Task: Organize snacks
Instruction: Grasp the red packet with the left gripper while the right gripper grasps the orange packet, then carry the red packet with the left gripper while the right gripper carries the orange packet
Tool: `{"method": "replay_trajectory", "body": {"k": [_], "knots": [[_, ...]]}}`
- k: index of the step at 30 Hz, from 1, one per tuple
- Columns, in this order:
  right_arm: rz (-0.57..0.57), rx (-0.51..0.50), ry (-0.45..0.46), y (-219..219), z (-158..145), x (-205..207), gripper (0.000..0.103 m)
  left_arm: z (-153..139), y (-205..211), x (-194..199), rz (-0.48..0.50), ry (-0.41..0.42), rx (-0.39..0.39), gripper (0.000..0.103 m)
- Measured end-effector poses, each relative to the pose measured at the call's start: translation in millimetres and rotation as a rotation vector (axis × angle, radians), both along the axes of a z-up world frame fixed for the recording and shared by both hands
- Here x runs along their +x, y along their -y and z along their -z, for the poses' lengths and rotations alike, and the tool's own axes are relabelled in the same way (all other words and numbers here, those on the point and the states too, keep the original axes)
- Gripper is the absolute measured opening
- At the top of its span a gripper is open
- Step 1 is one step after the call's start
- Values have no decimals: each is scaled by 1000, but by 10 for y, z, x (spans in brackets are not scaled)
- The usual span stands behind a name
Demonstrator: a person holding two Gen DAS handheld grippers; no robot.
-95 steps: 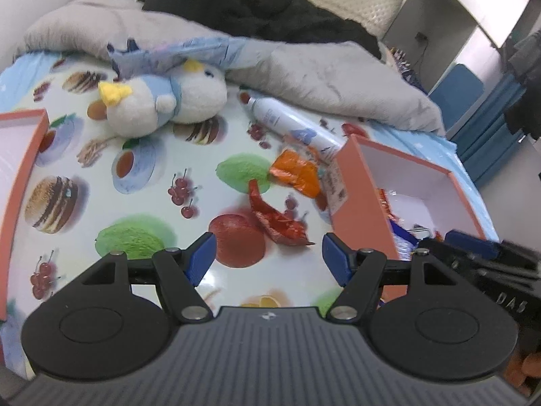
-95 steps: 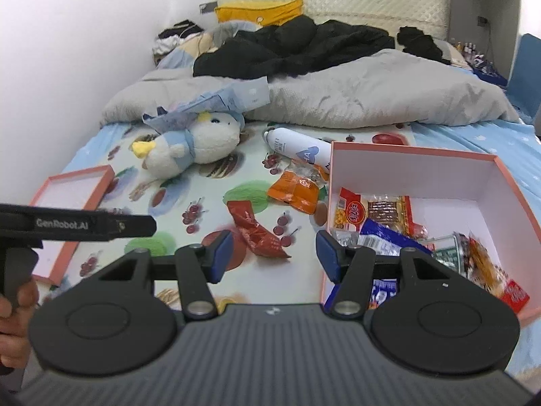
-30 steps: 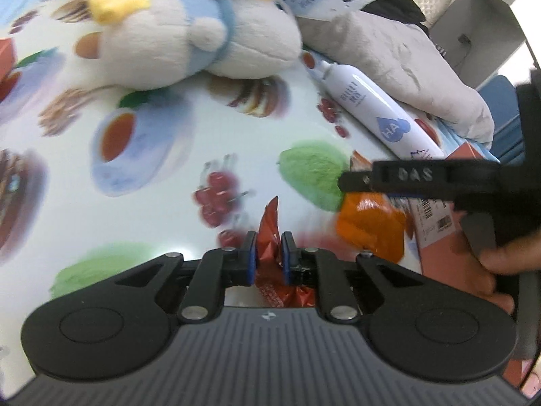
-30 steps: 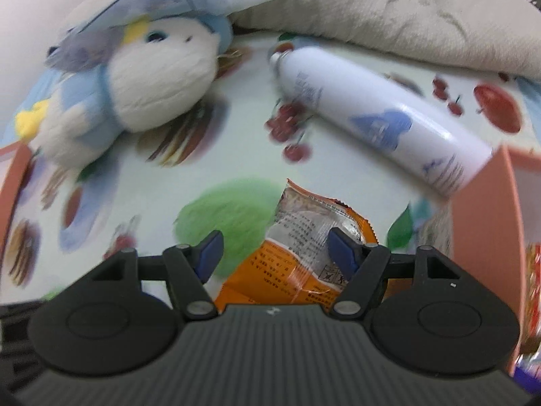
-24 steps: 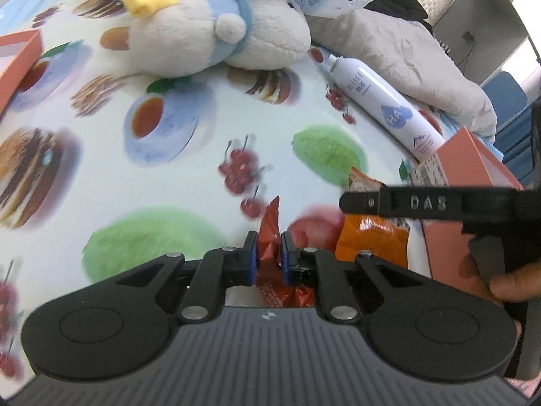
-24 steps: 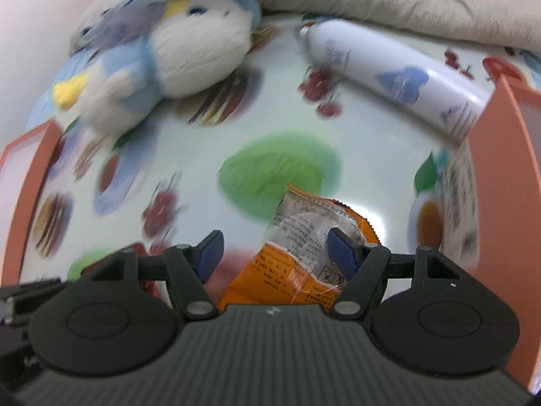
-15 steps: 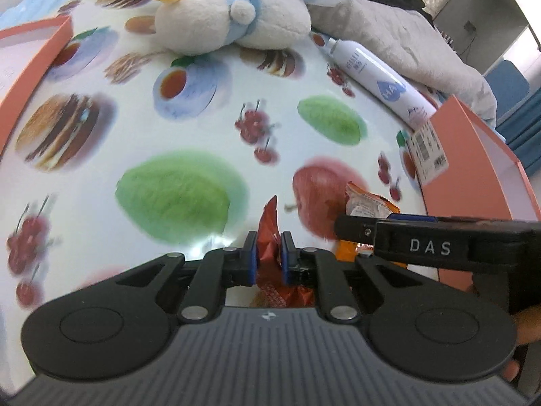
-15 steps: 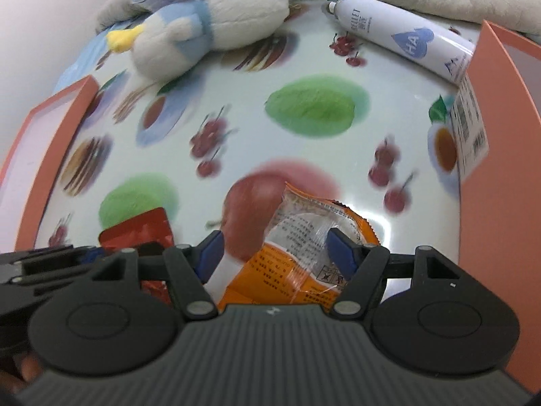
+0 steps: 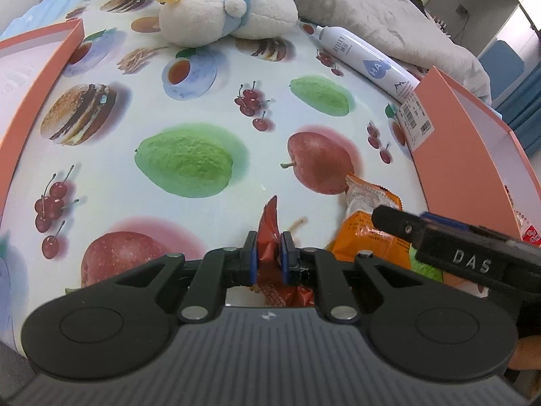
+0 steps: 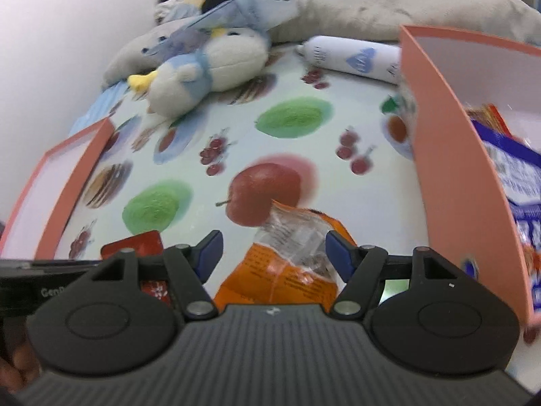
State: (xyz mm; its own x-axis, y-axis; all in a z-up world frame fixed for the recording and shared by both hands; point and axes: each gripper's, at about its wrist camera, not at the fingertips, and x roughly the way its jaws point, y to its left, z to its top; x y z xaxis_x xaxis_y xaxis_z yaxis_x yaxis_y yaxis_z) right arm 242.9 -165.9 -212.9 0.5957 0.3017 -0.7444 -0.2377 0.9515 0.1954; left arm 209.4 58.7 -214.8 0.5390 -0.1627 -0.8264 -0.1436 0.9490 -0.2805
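Note:
My left gripper (image 9: 268, 253) is shut on a red snack packet (image 9: 268, 233) and holds it above the fruit-print bed sheet. The packet also shows at the lower left of the right wrist view (image 10: 135, 247). My right gripper (image 10: 274, 250) holds an orange snack packet (image 10: 290, 264) between its wide-set blue pads; the packet stays with it as it moves. The same orange packet shows in the left wrist view (image 9: 368, 223), under the right gripper's body. The orange snack box (image 10: 453, 169) stands at the right, with several packets inside.
A plush bird (image 9: 219, 10) and a white spray bottle (image 9: 365, 61) lie at the far side of the sheet. The box lid (image 9: 37, 77) lies at the left. A grey blanket (image 9: 389, 20) is heaped behind.
Both grippers have lifted and pulled back from the sheet with their packets. The left closed on the red packet earlier. The right has swung toward the box.

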Motion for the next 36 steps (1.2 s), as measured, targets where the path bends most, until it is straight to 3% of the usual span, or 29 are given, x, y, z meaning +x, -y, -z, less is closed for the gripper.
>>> {"method": "replay_trajectory", "body": {"k": [1,3,9,11,13,17,20,22,36], "knots": [[12,-16,2,-4,13,-18,86,0,-3,-4,-2,0,-1,15],[42,-23,-16,-12,55,-11,88,1,-11,-21,-10,-1,-5,15],[86,34,-77,-74,235,80,89,28,-41,-40,-24,-7,-13,15],[83,-7,-70,-136,279,116,88,34,-53,-35,-31,-7,-17,15],[61,-83,-70,-213,330,141,87,20,-66,-30,-40,-2,-21,15],[20,-135,-72,-240,353,122,73,-18,-37,4,-27,6,-18,15],[11,-117,-79,-180,283,98,67,-81,23,28,-9,18,-8,14],[6,-118,-73,-142,222,75,56,-129,59,49,0,30,-1,14],[3,-66,33,134,-514,-30,55,-706,250,91,45,126,22,11]]}}
